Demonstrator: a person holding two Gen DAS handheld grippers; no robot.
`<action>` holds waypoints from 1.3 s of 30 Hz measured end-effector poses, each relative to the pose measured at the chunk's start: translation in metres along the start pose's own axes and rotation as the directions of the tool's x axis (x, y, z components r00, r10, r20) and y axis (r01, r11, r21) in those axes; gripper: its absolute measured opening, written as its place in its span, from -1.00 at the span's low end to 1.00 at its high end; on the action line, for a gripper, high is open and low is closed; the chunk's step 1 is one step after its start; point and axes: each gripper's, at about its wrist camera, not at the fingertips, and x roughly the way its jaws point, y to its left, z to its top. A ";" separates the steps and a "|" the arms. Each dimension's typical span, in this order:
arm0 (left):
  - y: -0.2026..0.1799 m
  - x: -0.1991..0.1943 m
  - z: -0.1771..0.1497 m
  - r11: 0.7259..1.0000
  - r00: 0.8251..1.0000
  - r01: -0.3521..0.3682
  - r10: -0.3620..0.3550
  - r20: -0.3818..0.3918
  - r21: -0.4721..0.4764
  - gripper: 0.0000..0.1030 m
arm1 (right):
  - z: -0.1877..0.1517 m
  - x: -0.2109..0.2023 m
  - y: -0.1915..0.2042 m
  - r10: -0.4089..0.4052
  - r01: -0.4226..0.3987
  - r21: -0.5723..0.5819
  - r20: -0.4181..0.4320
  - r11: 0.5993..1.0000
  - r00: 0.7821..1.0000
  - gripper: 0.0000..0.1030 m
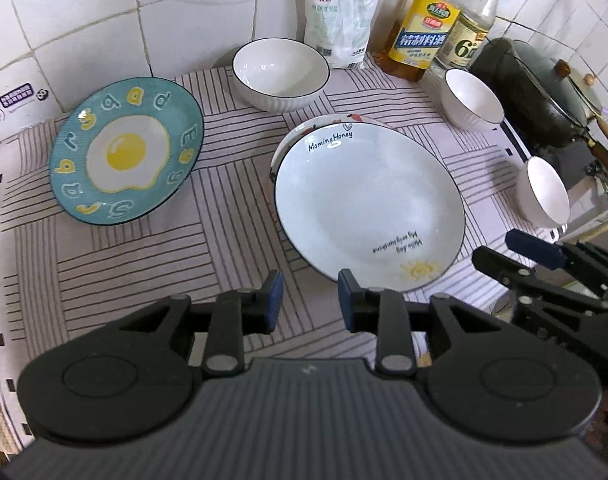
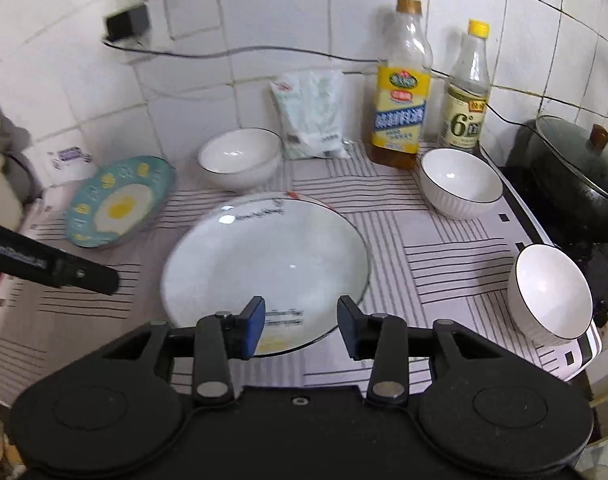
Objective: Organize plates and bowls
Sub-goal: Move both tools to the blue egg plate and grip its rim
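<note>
A large white plate [image 1: 367,208] [image 2: 264,264] with black lettering rests on top of another plate whose rim [image 1: 323,120] shows behind it, mid-counter. A teal fried-egg plate [image 1: 126,150] [image 2: 120,202] lies to the left. Three white bowls stand around: one at the back [image 1: 280,74] [image 2: 240,158], one back right [image 1: 472,98] [image 2: 459,182], one at the right edge [image 1: 545,192] [image 2: 551,296]. My left gripper [image 1: 309,300] is open and empty just before the white plate. My right gripper [image 2: 300,322] is open over that plate's near rim, and shows in the left wrist view [image 1: 531,252].
A striped cloth [image 1: 144,264] [image 2: 443,264] covers the counter. A white bag [image 1: 341,24] [image 2: 311,114], a yellow-label bottle [image 1: 421,28] [image 2: 399,96] and a clear bottle [image 1: 471,28] [image 2: 465,96] stand against the tiled wall. A black pot with lid [image 1: 543,92] [image 2: 575,176] sits on the stove at right.
</note>
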 end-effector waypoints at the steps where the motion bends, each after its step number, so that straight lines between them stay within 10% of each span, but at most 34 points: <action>1: 0.002 -0.004 -0.003 1.000 1.000 -0.006 0.006 0.003 0.003 -0.41 | -0.003 -0.012 0.004 0.036 -0.036 0.006 0.007 0.999 0.999 -0.09; 7: 0.018 -0.025 -0.021 1.000 1.000 -0.013 0.013 0.026 -0.004 -0.27 | -0.011 -0.033 0.021 0.079 -0.078 -0.032 0.033 0.996 0.996 -0.04; 12: 0.032 -0.039 -0.035 0.998 0.997 -0.060 0.059 0.045 0.006 -0.09 | -0.012 -0.052 0.034 0.100 -0.097 -0.040 0.073 0.994 0.992 0.37; 24: 0.107 -0.055 -0.052 0.990 0.982 -0.078 0.097 0.164 -0.121 0.23 | 0.000 -0.044 0.077 0.194 -0.179 -0.102 0.154 0.978 0.969 0.42; 39: 0.207 0.006 -0.027 0.964 0.936 -0.106 0.179 0.303 -0.244 0.64 | 0.025 0.067 0.146 0.234 -0.220 -0.080 0.323 0.972 0.917 0.51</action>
